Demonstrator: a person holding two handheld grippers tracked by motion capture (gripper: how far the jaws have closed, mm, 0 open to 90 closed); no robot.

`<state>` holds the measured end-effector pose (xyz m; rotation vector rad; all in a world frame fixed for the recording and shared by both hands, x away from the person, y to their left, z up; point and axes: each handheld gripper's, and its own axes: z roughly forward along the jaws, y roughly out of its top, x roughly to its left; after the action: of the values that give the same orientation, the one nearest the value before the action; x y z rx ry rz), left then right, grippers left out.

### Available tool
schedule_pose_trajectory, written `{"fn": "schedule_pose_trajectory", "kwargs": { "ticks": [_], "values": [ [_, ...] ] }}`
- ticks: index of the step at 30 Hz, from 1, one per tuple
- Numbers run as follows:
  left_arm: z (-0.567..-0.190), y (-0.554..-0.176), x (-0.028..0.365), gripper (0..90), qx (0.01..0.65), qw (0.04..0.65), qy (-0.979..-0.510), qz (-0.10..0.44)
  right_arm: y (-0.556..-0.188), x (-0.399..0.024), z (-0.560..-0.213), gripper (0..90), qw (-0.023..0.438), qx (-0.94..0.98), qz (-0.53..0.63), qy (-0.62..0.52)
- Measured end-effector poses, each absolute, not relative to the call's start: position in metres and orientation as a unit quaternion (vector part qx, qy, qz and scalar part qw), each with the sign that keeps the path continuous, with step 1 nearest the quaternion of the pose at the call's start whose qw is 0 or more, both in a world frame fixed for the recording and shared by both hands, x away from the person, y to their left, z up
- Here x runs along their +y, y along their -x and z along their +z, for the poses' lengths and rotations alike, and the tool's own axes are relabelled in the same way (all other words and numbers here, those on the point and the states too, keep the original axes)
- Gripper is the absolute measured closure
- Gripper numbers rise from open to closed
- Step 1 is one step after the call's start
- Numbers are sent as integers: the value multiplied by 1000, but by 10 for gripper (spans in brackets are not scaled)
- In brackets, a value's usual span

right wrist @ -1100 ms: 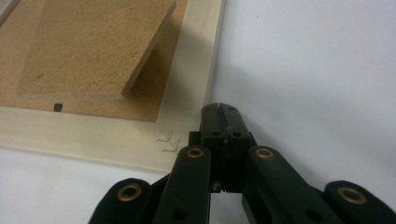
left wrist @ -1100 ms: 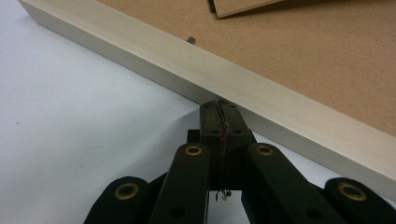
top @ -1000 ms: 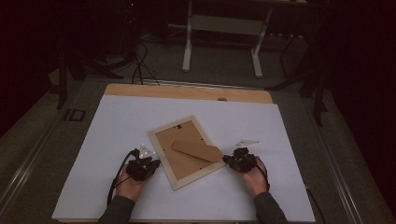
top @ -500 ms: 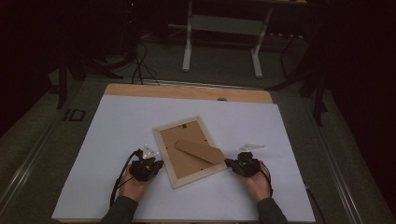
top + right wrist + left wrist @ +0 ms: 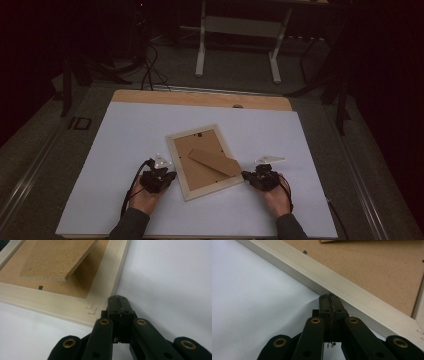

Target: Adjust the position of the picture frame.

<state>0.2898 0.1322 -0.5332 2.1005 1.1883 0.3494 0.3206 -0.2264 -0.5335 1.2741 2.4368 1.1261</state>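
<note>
Picture frame (image 5: 204, 161) lies face down mid-table (image 5: 125, 130), turned askew, its stand flap (image 5: 214, 162) propped up off the back. My left gripper (image 5: 169, 176) sits at the frame's 8 o'clock edge, jaws fully closed, empty, tips at the rail. My right gripper (image 5: 246, 175) is at the 4 o'clock corner, also closed, empty.

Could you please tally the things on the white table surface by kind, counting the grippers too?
Picture frame, lying face down with its stand flap raised: 1
Hand-held gripper, left and right: 2
Total: 3
</note>
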Motion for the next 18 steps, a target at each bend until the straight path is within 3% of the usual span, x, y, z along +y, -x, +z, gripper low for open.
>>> {"fn": "schedule_pose_trajectory", "kwargs": {
  "ticks": [18],
  "values": [
    [-536, -317, 127, 900, 463, 357, -799, 143, -312, -232, -532, 899, 72, 820, 375, -427]
  ]
}}
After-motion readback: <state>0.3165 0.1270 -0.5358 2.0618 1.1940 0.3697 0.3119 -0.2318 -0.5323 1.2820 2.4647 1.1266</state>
